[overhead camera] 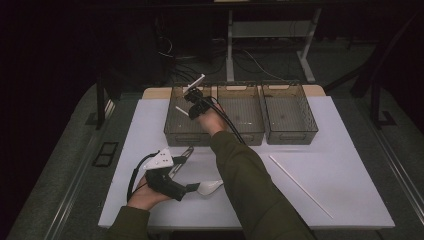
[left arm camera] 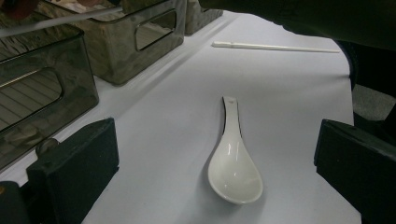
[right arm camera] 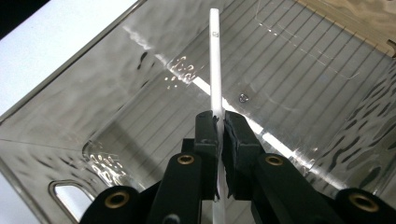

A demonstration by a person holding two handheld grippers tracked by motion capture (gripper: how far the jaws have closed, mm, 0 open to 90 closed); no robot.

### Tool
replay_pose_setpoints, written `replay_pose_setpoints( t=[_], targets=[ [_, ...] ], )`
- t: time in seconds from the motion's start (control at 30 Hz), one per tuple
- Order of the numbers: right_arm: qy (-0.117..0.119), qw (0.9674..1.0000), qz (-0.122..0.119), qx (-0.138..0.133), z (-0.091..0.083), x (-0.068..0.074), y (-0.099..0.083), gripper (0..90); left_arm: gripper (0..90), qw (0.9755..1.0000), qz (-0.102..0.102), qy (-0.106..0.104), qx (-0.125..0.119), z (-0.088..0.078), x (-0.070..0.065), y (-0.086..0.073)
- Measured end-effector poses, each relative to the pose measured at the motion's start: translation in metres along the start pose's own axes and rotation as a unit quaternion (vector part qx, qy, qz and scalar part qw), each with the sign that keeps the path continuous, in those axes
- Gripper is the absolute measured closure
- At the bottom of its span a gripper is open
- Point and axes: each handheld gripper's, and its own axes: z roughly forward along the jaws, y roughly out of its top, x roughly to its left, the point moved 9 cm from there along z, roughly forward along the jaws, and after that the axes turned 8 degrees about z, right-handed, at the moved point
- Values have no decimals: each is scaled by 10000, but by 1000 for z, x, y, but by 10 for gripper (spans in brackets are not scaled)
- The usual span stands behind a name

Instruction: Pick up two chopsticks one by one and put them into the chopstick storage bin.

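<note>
Apparently white, the slim chopstick (right arm camera: 215,60) looks straight.

A white table top (overhead camera: 150,130) carries everything. Along its far edge three smoky see-through bins stand side by side, touching: a left bin (overhead camera: 172,131), a middle bin (overhead camera: 250,135) and a right bin (overhead camera: 295,135). On the near right a long white chopstick (overhead camera: 300,186) lies slanted on the bare surface. Near the front, left of middle, a white ceramic spoon (overhead camera: 210,187) rests bowl up.
</note>
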Motion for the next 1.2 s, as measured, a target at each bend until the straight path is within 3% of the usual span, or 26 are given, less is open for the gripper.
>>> replay_pose_setpoints(
  t=[0.1,0.3,0.57,0.7,0.8,0.83,0.93,1.03,1.2],
  targets=[
    [27,10000,7,23,1,0,-1,832,0,10000,8,-1,-8,0,0,0],
    [166,9998,-15,-145,-7,0,4,715,0,10000,13,11,-11,-1,0,1],
    [517,9972,-16,-546,-39,-1,12,529,0,10000,0,11,-28,-1,0,1],
    [729,9949,31,-693,-54,-5,10,504,0,10000,0,32,-40,-1,1,1],
    [812,9944,-144,-659,-64,-5,3,634,0,10000,-20,27,-33,0,-1,1],
    [837,9944,-213,-616,-67,-5,-1,723,0,10000,-13,27,-26,0,-1,1],
    [1001,9926,-403,-565,-75,-1,-12,836,0,10000,14,30,-17,0,0,1],
    [1095,9910,-545,-537,-83,0,-26,894,0,10000,-16,43,-39,0,0,1],
    [1098,9905,-685,-474,-91,-3,-48,896,0,10000,-6,48,-18,1,0,1]
  ],
)
